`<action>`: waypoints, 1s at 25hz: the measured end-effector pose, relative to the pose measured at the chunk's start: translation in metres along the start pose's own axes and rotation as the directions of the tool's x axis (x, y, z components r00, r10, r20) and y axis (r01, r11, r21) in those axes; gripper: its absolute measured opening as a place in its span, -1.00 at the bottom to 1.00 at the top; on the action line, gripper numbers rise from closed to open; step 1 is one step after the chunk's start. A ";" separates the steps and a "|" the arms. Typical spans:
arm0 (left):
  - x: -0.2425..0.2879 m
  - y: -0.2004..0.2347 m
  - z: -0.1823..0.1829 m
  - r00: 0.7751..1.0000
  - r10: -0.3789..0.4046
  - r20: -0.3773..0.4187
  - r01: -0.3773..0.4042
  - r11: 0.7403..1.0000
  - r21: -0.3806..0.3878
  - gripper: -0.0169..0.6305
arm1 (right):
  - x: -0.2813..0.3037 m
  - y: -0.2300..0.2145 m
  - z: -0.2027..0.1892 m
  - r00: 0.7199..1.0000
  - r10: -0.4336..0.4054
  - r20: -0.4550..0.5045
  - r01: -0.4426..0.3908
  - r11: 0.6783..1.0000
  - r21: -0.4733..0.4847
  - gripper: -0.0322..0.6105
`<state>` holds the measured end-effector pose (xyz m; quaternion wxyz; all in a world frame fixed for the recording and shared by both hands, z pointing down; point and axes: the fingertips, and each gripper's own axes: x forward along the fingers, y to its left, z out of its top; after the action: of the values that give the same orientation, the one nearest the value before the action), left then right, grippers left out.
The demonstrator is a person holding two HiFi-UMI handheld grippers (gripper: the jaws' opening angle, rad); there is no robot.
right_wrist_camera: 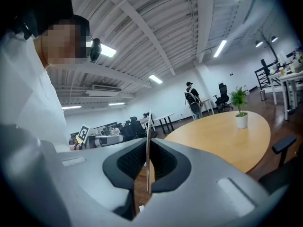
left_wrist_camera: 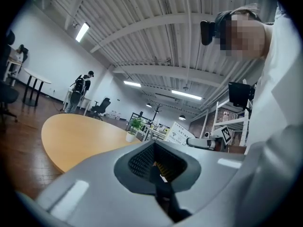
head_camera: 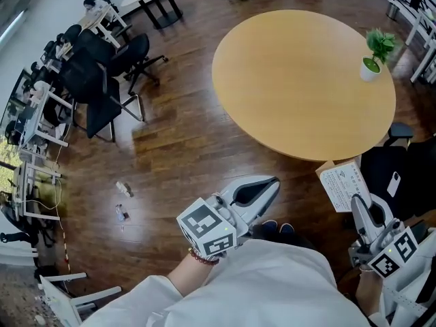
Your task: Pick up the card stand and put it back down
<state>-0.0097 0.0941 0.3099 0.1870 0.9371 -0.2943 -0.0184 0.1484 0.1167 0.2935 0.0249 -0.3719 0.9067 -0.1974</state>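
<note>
The card stand [head_camera: 344,184] is a white printed card. My right gripper [head_camera: 357,203] is shut on its lower edge and holds it in the air just off the near edge of the round wooden table [head_camera: 300,80]. In the right gripper view the card stand [right_wrist_camera: 147,141] shows edge-on as a thin upright sheet clamped between the dark pads of my right gripper [right_wrist_camera: 147,171]. My left gripper [head_camera: 272,181] is held low over the floor in front of the person, shut and empty. In the left gripper view its jaws [left_wrist_camera: 154,162] meet, with the card stand [left_wrist_camera: 179,132] at the far right.
A small potted plant [head_camera: 376,52] stands on the table's far right. Black office chairs [head_camera: 109,73] and desks fill the left side. A dark chair [head_camera: 402,176] sits close beside the right gripper. Small litter [head_camera: 122,189] lies on the wooden floor.
</note>
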 end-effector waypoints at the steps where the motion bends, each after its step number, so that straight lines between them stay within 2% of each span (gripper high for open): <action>1: 0.002 -0.005 -0.002 1.000 -0.005 -0.005 0.005 1.000 0.008 -0.95 | -0.004 0.002 0.001 1.000 0.005 0.009 -0.005 1.000 -0.010 -0.83; 8: 0.013 -0.041 0.003 0.998 -0.058 -0.021 0.060 0.993 0.098 -0.95 | -0.011 0.012 -0.004 0.999 0.042 0.021 -0.042 0.999 -0.004 -0.83; 10: 0.021 -0.045 0.005 0.997 -0.074 -0.015 0.075 0.992 0.097 -0.95 | -0.011 0.012 -0.004 0.999 0.051 0.017 -0.051 0.999 -0.005 -0.83; 16: 0.027 -0.043 0.000 0.998 -0.047 -0.032 0.049 0.995 0.085 -0.95 | -0.019 0.014 -0.006 0.999 0.044 0.017 -0.044 0.999 -0.003 -0.83; 25: 0.030 -0.045 -0.004 0.997 -0.058 -0.041 0.061 0.995 0.074 -0.95 | -0.023 0.013 -0.004 0.999 0.029 0.027 -0.029 1.000 0.000 -0.83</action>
<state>0.0396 0.1126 0.2998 0.1565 0.9520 -0.2632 0.0055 0.1557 0.1420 0.2906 0.0401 -0.3612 0.9116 -0.1924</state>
